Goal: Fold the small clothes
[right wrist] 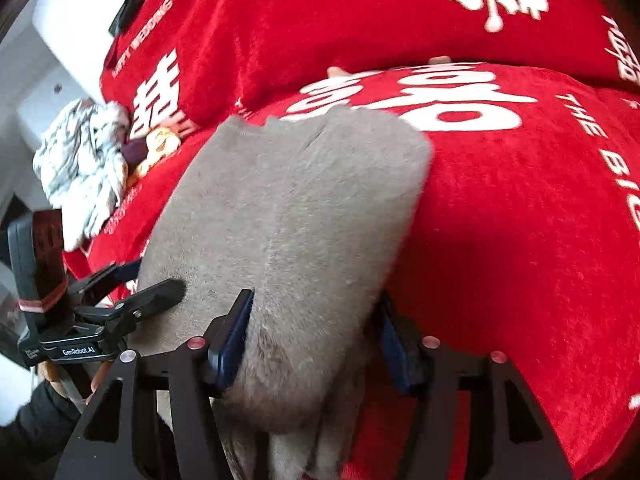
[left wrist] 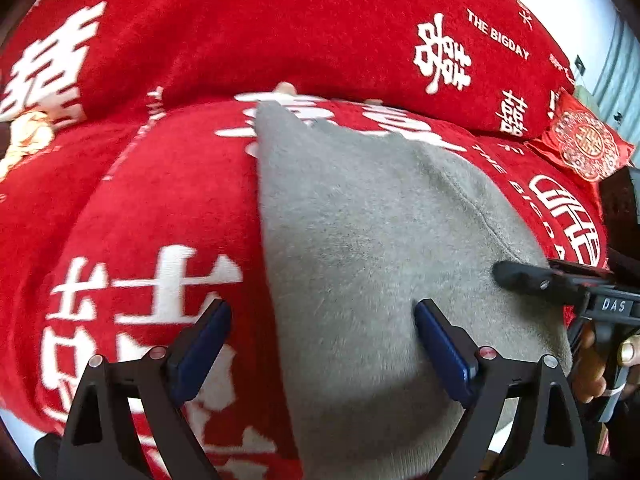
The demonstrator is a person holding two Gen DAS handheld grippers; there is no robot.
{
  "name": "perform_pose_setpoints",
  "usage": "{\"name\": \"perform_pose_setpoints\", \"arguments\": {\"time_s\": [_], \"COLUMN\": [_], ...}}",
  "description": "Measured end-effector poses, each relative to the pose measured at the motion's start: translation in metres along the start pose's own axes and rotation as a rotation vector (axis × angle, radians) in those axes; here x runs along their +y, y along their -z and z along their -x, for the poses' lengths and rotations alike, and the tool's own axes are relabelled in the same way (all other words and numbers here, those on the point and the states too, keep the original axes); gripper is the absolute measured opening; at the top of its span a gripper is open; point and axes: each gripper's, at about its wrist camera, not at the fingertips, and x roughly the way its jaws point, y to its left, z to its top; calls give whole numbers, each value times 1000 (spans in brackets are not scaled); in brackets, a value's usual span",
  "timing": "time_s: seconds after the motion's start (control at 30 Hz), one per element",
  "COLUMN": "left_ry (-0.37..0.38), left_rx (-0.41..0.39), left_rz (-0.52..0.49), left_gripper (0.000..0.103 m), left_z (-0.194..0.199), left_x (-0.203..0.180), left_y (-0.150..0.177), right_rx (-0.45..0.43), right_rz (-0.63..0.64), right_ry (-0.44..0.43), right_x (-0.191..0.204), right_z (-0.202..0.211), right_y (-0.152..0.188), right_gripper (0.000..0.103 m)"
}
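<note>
Grey garment: fuzzy small piece lying on the red blanket, which carries white characters and lettering.
Left gripper: jaws spread wide, blue pads apart, straddling the garment's left edge; nothing clamped.
Right gripper: fingers part open with a thick bunch of the grey cloth between them; firmness of hold cannot be told.
Red embroidered cushion: far right, on the blanket.
White patterned cloth: crumpled, at the blanket's left edge.
</note>
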Motion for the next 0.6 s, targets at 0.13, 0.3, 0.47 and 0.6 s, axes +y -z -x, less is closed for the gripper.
{"name": "perform_pose_setpoints", "arguments": {"time_s": [0.13, 0.3, 0.47, 0.6], "left_ry": [9, 75, 118, 73], "left_rx": [-40, -59, -36, 29], "left_rz": [-22, -85, -123, -105], "left_gripper": [93, 93, 93, 93], "left_z": [26, 33, 9, -30], "left_x": [-7, -35, -55, -43], "left_y": [2, -4, -28, -40], "right_rx": [-100, -142, -36, -47], "right_rz": [44, 181, 135, 6], "right_ry": [33, -55, -90, -208], "right_x": [12, 43, 20, -20], "right_z": [35, 45, -6, -23], "right_y": [-1, -15, -42, -56], "right_gripper": [62, 64, 63, 62]}}
